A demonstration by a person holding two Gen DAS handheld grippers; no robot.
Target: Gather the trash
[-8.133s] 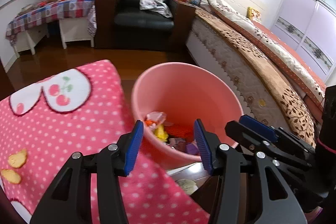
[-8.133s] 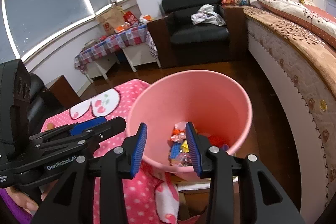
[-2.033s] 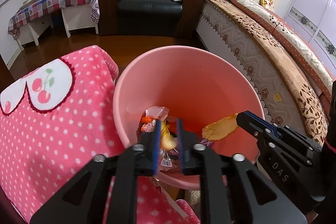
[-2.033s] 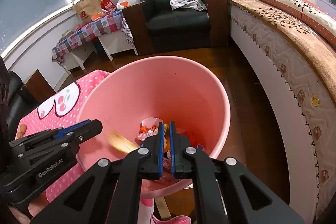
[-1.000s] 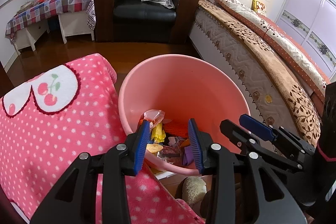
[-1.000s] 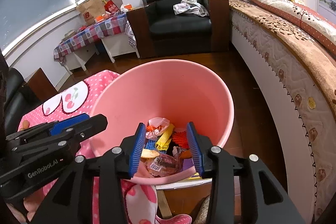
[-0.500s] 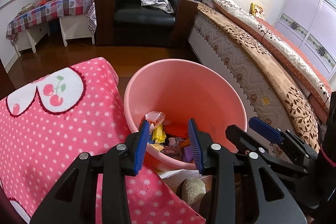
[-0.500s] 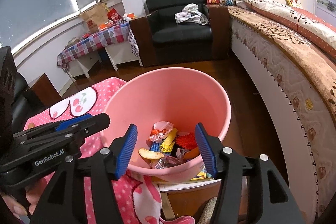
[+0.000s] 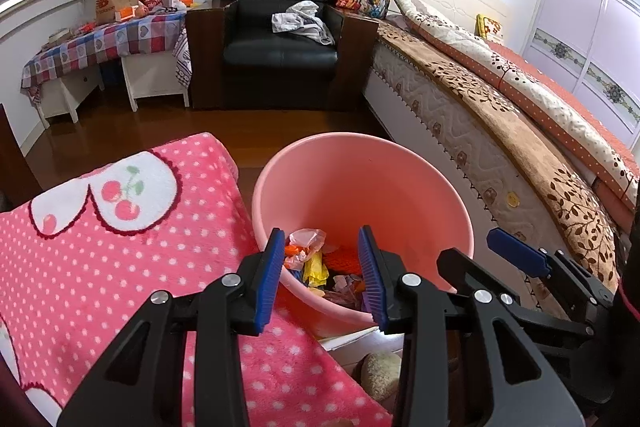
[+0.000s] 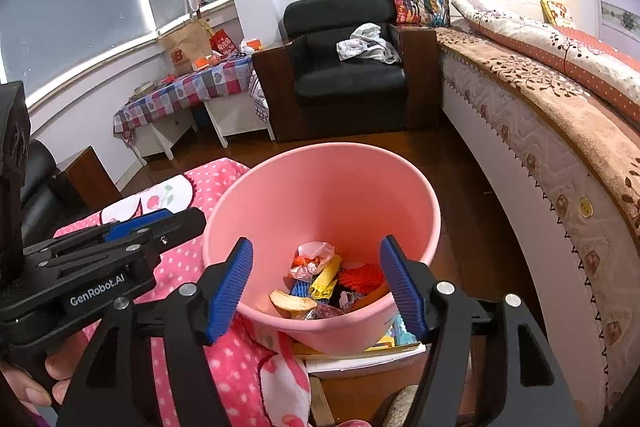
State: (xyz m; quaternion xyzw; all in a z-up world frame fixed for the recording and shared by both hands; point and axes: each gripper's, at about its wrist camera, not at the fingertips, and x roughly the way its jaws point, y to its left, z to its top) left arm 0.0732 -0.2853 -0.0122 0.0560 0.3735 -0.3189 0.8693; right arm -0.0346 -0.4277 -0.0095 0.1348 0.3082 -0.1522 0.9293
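The trash (image 10: 320, 279) (crinkled wrappers, a bread-like scrap) is seen at the bottom of the pink bucket (image 10: 400, 187); it is judged light, soft and best pinched at a loose fold. The left claw (image 9: 322, 277) is held apart and empty; the right claw (image 10: 316, 287) is opening, gripping nothing. Room is bounded by the bucket rim, the pink blanket (image 9: 120, 247) and the bed (image 10: 540, 155).

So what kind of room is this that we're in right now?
Most likely a lived-in bedroom. A large bed with patterned covers runs along one wall, a black armchair with clothes thrown on it stands at its head, and a pink bin of wrappers stands on the wooden floor.
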